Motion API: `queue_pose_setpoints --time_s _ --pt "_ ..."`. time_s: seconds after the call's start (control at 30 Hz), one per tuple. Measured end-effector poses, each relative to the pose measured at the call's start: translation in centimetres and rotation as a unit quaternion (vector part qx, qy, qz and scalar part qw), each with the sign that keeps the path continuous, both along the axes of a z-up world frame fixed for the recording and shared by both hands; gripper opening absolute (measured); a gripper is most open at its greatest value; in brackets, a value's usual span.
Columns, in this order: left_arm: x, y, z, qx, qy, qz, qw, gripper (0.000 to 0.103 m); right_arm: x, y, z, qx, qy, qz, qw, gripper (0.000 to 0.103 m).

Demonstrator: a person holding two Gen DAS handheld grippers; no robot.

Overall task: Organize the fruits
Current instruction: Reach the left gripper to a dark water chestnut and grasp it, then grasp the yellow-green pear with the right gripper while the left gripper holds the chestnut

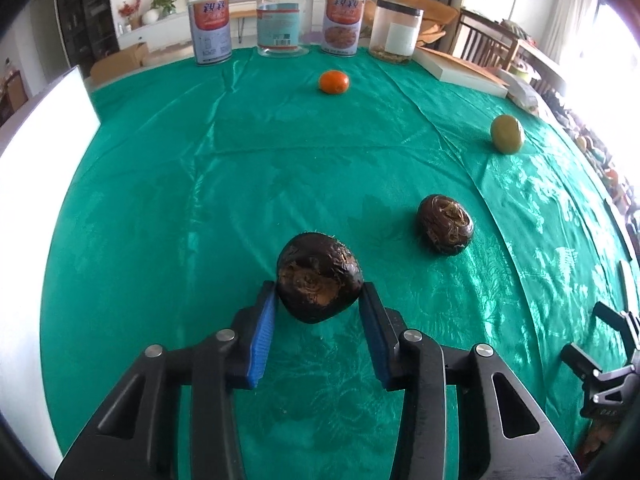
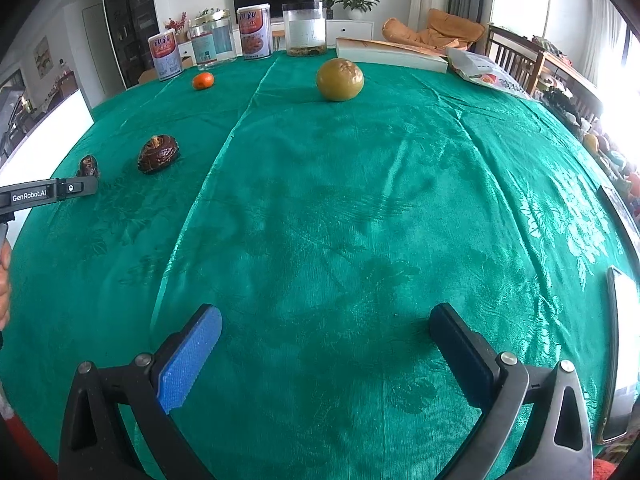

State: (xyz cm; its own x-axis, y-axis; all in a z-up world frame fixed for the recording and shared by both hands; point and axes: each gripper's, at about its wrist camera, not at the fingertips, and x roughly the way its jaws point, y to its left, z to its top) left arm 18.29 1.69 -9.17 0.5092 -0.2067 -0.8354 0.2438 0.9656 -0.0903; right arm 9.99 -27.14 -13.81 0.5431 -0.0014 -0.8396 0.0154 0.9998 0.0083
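Left gripper [image 1: 319,298]: blue pads set either side of a dark brown fruit [image 1: 319,278]; left pad touching it, right pad at its edge. Reads as closed on the fruit; whether the fruit is lifted off the cloth I cannot tell.
Second brown fruit [image 1: 445,224]: on the green tablecloth [image 1: 200,200], just right of and beyond the gripped one, apart from it. Right wrist view shows it far left [image 2: 158,154].
Orange fruit [image 1: 334,81]: far side of the table, near the row of containers; upper left in the right wrist view [image 2: 203,80].
Green-yellow fruit [image 1: 507,134]: right side of the cloth, well apart from the others; sits ahead of the right gripper, far off [image 2: 340,79].
Containers: two printed cans [image 1: 211,29], a clear jar [image 1: 280,20] between them, a frosted jar [image 1: 396,31] rightmost, all upright along the far edge.
Book [image 2: 390,56]: flat, beyond the green-yellow fruit.
Right gripper [image 2: 326,336]: fingers spread wide, nothing between them, over bare cloth.
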Motion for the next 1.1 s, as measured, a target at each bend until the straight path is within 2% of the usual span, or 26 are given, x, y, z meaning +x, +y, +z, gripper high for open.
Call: queue_pose_setpoints --time_s 0.1,0.13,0.3,0.37,0.5,0.57,0.7,0.77,0.83,0.9,1.0,1.1 --pt "-1.0 1.2 0.3 -0.002 0.001 0.004 1.0 0.042 2.3 -2.5 1.4 0.093 0.026 0.008 0.995 0.103" --pt "-1.4 1.6 0.4 -0.003 0.001 0.007 1.0 0.042 3.4 -3.5 2.0 0.108 0.029 -0.002 0.994 0.103" --pt "-2.0 3.6 0.3 -0.022 0.019 0.035 0.999 0.042 12.9 -7.6 5.1 0.094 0.024 -0.038 0.995 0.103" --pt "-2.0 4.2 0.2 -0.034 0.023 0.044 0.9982 0.042 16.6 -8.3 5.5 0.104 0.028 -0.044 0.993 0.102" --pt "-2.3 4.8 0.4 -0.036 0.023 0.053 0.9977 0.042 22.3 -9.6 4.2 0.203 0.06 -0.091 0.973 0.098" --pt "-2.3 5.0 0.2 -0.035 0.026 0.053 0.9976 0.042 24.0 -9.4 3.0 0.241 0.078 -0.113 0.961 0.09" --pt "-2.5 5.3 -0.2 -0.031 0.03 0.053 0.9977 0.042 25.6 -8.7 1.3 0.241 0.092 -0.143 0.955 0.072" --pt "-2.7 5.5 -0.5 -0.03 0.032 0.053 0.9976 0.042 26.0 -8.3 1.4 0.235 0.086 -0.138 0.958 0.051" --pt "-2.8 5.6 -0.7 -0.031 0.036 0.054 0.9974 0.042 25.9 -7.9 1.6 0.224 0.087 -0.133 0.962 0.051" --pt "-3.2 5.8 -0.6 -0.033 0.037 0.055 0.9973 0.042 25.3 -7.3 2.3 0.201 0.089 -0.1 0.97 0.051" --pt "-3.9 5.9 -0.3 -0.04 0.038 0.053 0.9971 0.042 22.7 -5.1 4.1 0.171 0.101 -0.026 0.98 0.051" --pt "-5.1 5.7 0.3 -0.043 0.04 0.045 0.9973 0.042 18.1 -1.6 5.6 0.121 0.125 0.069 0.982 0.051"
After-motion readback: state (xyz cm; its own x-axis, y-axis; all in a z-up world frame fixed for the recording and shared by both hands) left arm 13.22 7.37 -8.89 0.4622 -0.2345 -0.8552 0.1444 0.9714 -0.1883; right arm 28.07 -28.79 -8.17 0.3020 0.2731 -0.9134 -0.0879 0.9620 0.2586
